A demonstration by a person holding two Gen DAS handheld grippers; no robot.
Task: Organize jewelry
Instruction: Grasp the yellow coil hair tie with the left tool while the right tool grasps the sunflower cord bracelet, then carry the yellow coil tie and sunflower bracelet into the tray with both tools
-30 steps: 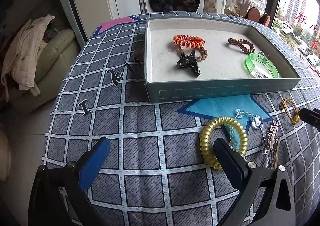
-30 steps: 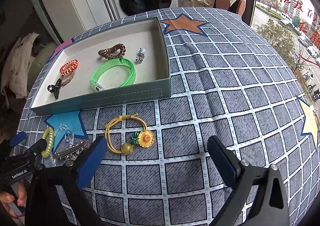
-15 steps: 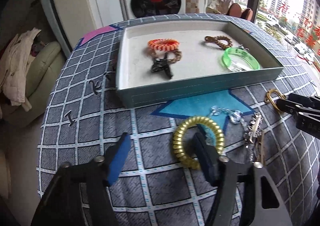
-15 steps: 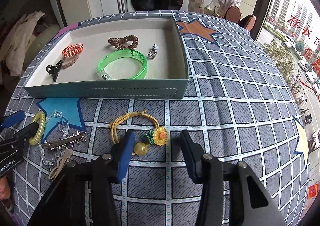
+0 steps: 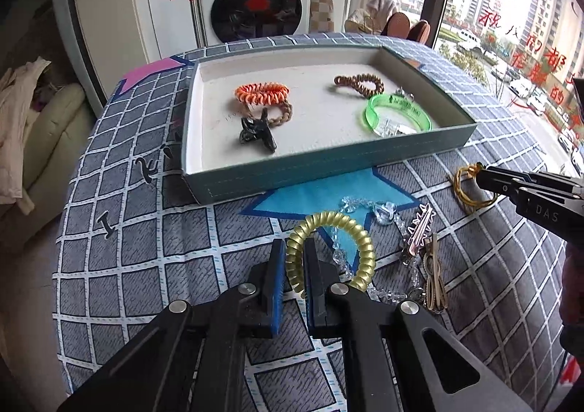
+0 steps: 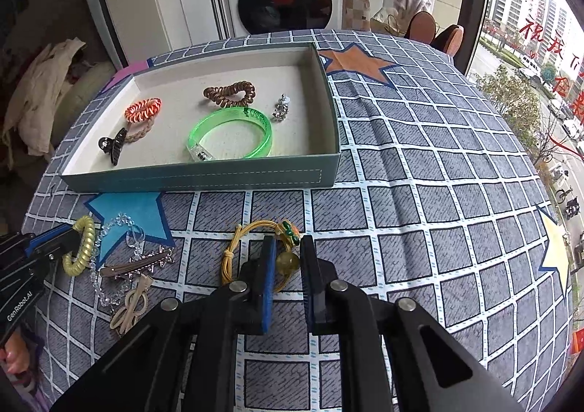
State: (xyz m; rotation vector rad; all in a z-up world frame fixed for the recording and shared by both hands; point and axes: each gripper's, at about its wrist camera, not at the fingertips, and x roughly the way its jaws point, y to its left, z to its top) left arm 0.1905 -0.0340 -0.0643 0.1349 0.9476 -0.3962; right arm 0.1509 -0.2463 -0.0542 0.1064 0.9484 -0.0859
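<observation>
The gold coil (image 5: pixel 330 251) lies on the counter (image 5: pixel 146 258), just in front of the tray (image 5: pixel 328 171). The left tool (image 5: pixel 294 266) has just been closing, and now it pinches one side of the coil. Near it, the yellow band (image 6: pixel 255 251) with the flower (image 6: pixel 288 229) lies on the cloth too. The right tool (image 6: pixel 286 262) has just been closing on the band's bead. I think each should lift straight up, slowly, so the clear beads (image 5: pixel 365 207) beside the coil do not snag. Then carry both over the tray wall and drop them on a bare spot.
</observation>
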